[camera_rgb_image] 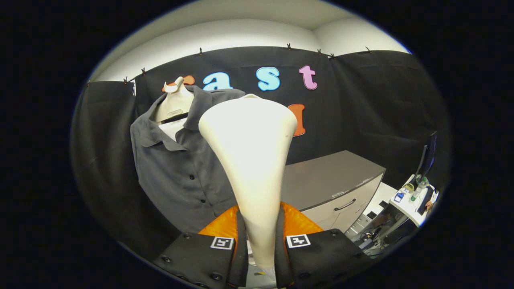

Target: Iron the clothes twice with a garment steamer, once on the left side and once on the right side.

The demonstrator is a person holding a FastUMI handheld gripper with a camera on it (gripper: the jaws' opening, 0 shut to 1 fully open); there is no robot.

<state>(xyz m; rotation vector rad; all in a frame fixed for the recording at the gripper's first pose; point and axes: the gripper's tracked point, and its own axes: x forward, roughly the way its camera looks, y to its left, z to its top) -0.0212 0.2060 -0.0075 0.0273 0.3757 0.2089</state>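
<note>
grey cabinet (329, 176) with drawer handle off to my side, small white table (409, 208) cluttered with bottles, monitor (427, 156) behind it

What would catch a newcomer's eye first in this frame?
The pale steamer, clamped between the fingers of the gripper and flaring wide toward its top. Just beyond it hangs a dark grey shirt, buttoned, on a mannequin against the black wall. A grey cabinet stands further along that wall.
</note>
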